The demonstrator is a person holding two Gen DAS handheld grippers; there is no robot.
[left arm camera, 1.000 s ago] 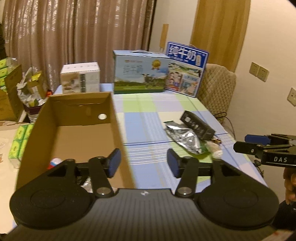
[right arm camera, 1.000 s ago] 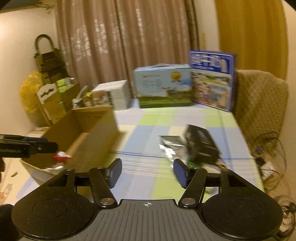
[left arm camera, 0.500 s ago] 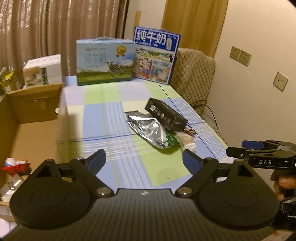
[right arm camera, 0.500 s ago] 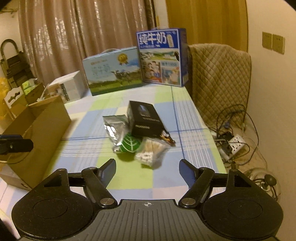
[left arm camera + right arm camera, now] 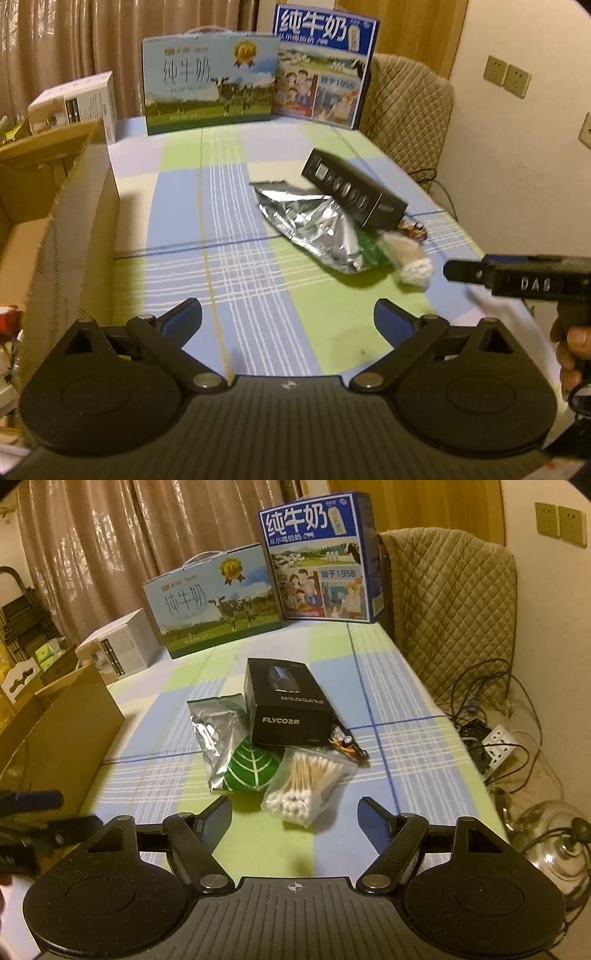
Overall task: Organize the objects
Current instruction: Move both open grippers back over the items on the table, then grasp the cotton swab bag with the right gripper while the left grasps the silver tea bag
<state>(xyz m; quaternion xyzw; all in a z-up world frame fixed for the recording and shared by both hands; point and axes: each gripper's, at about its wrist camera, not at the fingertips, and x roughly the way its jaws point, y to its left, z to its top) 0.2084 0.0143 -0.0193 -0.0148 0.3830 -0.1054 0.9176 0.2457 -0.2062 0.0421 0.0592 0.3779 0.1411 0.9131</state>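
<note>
A small pile lies mid-table: a black FLYCO box [image 5: 290, 705], a silver foil pouch [image 5: 214, 738], a green leaf-print pack [image 5: 251, 770], a bag of cotton swabs [image 5: 308, 779] and a small colourful item [image 5: 347, 746]. My right gripper [image 5: 295, 819] is open and empty, just short of the swab bag. My left gripper [image 5: 288, 319] is open and empty over the tablecloth, left of the pile: black box [image 5: 352, 192], foil pouch [image 5: 314, 227], swabs [image 5: 410, 260]. The open cardboard box [image 5: 66, 221] stands at the left, also in the right wrist view [image 5: 62, 731].
Two milk cartons [image 5: 218, 598] [image 5: 319, 557] and a white box [image 5: 118, 653] stand at the table's far edge. A quilted chair [image 5: 454, 602] sits at the far right. Cables and a power strip [image 5: 498, 744] lie on the floor right of the table.
Both grippers have swung right, away from the cardboard box and toward the pile. Both have opened wider. The right gripper has come close to the swab bag.
</note>
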